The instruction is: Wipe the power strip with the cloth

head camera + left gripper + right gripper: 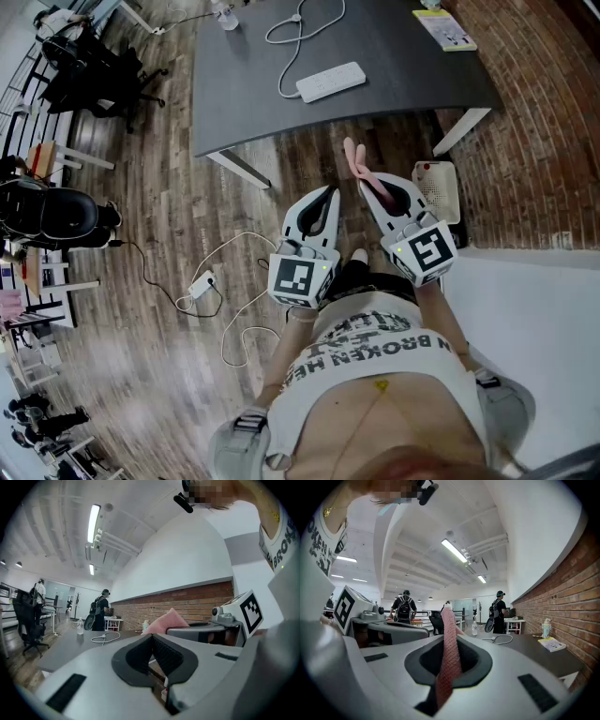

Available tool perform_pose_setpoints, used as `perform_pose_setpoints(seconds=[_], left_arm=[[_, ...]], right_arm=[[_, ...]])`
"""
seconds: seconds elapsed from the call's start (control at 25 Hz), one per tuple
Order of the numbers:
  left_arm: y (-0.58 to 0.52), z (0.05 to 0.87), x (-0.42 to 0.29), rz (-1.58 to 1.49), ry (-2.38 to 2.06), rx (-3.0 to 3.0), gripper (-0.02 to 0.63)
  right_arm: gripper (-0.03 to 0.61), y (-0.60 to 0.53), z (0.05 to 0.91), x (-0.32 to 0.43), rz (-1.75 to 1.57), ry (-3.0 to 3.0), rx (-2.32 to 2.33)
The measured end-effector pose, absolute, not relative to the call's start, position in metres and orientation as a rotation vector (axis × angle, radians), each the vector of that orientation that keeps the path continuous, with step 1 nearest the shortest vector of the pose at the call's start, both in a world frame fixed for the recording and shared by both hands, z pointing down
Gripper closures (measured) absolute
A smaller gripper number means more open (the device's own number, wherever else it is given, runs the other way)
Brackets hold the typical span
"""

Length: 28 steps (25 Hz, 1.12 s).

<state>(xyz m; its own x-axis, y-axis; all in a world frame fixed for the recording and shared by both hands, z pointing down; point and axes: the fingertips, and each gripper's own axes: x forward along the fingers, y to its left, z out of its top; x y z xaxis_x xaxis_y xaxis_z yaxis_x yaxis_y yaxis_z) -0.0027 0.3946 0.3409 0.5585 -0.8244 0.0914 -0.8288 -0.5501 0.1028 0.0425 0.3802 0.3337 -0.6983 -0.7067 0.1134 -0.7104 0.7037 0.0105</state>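
Note:
A white power strip lies on the dark grey table, its white cable looping toward the far edge. I stand back from the table's near edge with both grippers held close to my body, pointing at it. My right gripper is shut on a pink cloth, which sticks up out of the jaws. The left gripper is shut with nothing in it. From the left gripper view the pink cloth shows beside the right gripper.
On the table are a yellow booklet and a water bottle. A white box stands on the floor by the table leg. Another power strip with a cable lies on the wood floor. Office chairs stand left; a brick wall is right.

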Motion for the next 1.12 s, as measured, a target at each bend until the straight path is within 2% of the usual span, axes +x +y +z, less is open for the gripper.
perform_pose_setpoints(seconds=[0.6,1.12], left_arm=[[0.366,0.350,0.004,0.070,-1.410,2.634,0.606],[0.249,0.360,-0.012,0.054,-1.303,2.681,0.606]], right_arm=[[0.561,0.351,0.345,0.059,0.141,-2.815,1.216],[0.561,0.238,0.349,0.040,0.128,-2.767,1.266]])
